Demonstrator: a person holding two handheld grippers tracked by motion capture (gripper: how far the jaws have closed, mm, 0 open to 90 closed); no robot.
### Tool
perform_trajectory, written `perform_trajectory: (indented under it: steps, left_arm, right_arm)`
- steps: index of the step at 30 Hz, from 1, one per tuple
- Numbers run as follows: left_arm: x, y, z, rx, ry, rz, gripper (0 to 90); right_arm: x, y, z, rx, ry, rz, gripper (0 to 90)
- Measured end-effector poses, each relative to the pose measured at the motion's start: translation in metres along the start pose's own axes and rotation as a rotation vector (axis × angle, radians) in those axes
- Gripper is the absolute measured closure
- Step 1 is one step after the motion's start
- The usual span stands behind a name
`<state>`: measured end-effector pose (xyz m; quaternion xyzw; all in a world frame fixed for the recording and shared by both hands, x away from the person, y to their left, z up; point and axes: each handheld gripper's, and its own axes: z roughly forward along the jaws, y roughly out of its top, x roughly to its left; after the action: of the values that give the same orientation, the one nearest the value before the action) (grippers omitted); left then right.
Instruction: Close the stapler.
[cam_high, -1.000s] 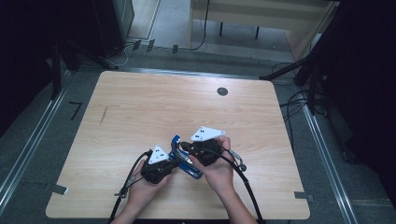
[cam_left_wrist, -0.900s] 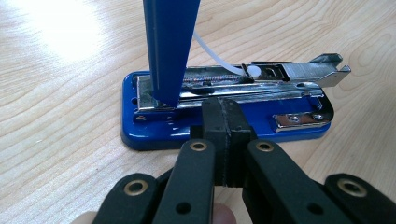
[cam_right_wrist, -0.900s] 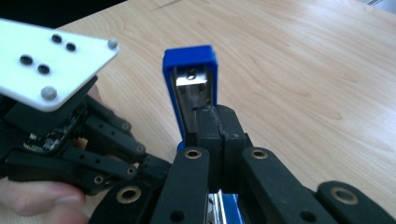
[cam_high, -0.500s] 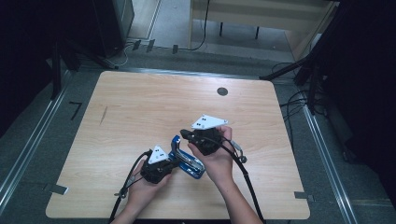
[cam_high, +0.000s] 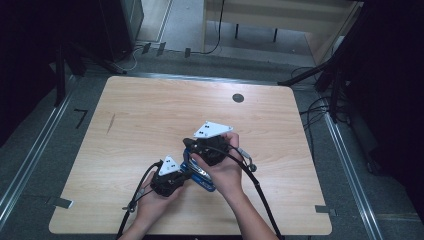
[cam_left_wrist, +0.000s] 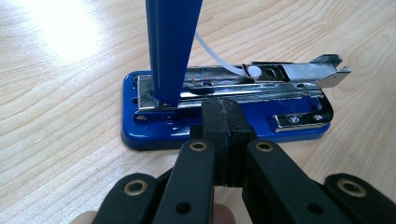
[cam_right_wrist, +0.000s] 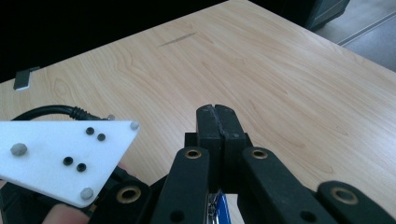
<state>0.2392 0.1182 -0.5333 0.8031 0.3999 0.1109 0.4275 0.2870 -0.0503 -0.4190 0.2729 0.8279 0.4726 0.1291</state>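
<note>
Both grippers are sitting low near the front edge of the wooden table (cam_high: 150, 115), pretty much side by side. The left gripper (cam_left_wrist: 223, 122) has its jaws pressed together with nothing between them, tips hovering just in front of a blue stapler (cam_left_wrist: 154, 133) that's lying flat on the table. The stapler is opened up: its blue top arm (cam_left_wrist: 172, 46) is standing nearly upright at one end, and the shiny staple channel (cam_left_wrist: 261, 88) is lying exposed, with a row of staples poking out the far end and a thin white strand arcing up behind it. I can't make out any brand or writing on it.

The right gripper (cam_right_wrist: 218, 122) is also closed on nothing, jaws touching and pointing out across bare tabletop. In the high view the right hand (cam_high: 225, 172) is holding its gripper raised a bit above the stapler, while the left hand (cam_high: 155, 200) is keeping its gripper down beside it, forearms coming in from the bottom. The left gripper's white three-cornered plate (cam_right_wrist: 65, 156) is showing in the right gripper view, with just dots on it, no text.
</note>
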Motion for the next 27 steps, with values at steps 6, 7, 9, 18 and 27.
perform_trajectory:
  steps: [6, 7, 9, 18, 27]
  left_arm:
    - [0.000, 0.000, 0.000, 0.000, -0.003, -0.001, 90.0]
    - [0.000, 0.000, 0.000, 0.000, -0.003, -0.001, 90.0]
    - [0.000, 0.000, 0.000, -0.001, -0.004, -0.004, 90.0]
    - [0.000, -0.001, 0.000, 0.009, -0.005, -0.004, 90.0]
    - [0.000, -0.001, 0.000, 0.016, -0.013, 0.007, 90.0]
  right_arm:
    - [0.002, -0.005, -0.003, -0.006, 0.004, -0.002, 90.0]
    - [0.002, -0.005, -0.004, -0.007, 0.005, 0.002, 90.0]
    - [0.002, -0.007, -0.006, -0.003, 0.002, -0.003, 90.0]
    - [-0.001, -0.022, -0.013, 0.007, -0.007, 0.012, 90.0]
    - [-0.002, -0.042, -0.024, 0.011, -0.017, 0.033, 90.0]
